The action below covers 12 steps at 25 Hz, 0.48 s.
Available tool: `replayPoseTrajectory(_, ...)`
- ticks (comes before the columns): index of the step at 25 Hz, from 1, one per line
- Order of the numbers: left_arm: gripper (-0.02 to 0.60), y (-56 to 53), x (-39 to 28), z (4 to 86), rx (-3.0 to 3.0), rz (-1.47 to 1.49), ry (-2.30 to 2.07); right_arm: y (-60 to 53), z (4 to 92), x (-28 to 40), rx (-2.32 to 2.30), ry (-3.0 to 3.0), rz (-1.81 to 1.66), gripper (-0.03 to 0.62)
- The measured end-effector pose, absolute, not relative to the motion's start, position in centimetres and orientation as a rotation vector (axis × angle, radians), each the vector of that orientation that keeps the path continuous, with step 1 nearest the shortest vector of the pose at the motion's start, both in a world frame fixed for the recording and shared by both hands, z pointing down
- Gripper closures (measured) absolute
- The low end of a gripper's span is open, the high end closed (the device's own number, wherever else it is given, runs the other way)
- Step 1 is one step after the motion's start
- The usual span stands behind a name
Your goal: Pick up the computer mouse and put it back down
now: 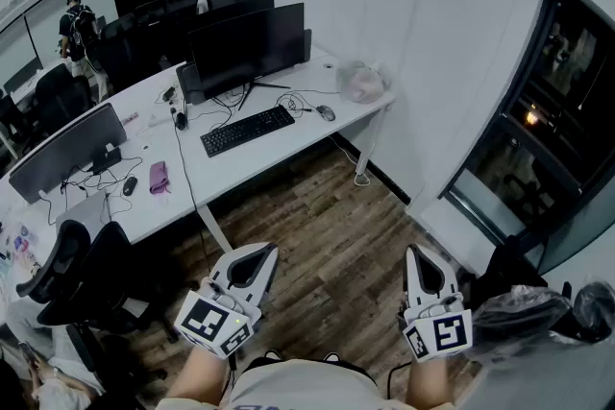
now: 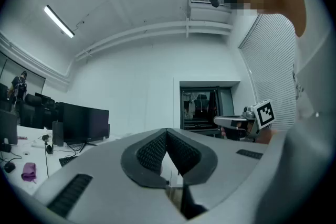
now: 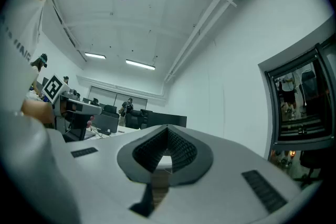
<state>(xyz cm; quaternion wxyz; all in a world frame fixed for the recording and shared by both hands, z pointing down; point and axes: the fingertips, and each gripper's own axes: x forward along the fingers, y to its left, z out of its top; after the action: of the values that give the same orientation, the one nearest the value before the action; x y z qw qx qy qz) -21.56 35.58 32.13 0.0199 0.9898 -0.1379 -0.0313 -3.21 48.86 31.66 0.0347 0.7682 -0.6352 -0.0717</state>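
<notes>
One computer mouse (image 1: 327,113) lies near the right end of the white desk (image 1: 259,160), just right of the keyboard (image 1: 247,130) and in front of the monitor (image 1: 248,48). It is probably light, rigid and smooth-shelled, so a pinch across its narrow flanks should hold best. Well apart from it, over the wooden floor (image 1: 327,216), the left gripper (image 1: 258,254) and right gripper (image 1: 420,256) are each clenched on nothing.

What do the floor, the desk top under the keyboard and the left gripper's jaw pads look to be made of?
Floor: wood or wood-look laminate, matte; brown planks with grain streaks.
Desk top: smooth white board, probably laminate; even colour, no grain.
Left gripper pads: dark, likely rubber; fine ribbed texture, no shine.
</notes>
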Motion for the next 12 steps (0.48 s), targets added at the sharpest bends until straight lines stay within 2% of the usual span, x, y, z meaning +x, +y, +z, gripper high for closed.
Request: replayPoseTrajectory(12, 0.577, 35.42, -22.02, 32.69, 3.042, -0.094, -0.429, 48.5, 32.11, -3.64, 2.348, -1.93, -0.219, 0.576)
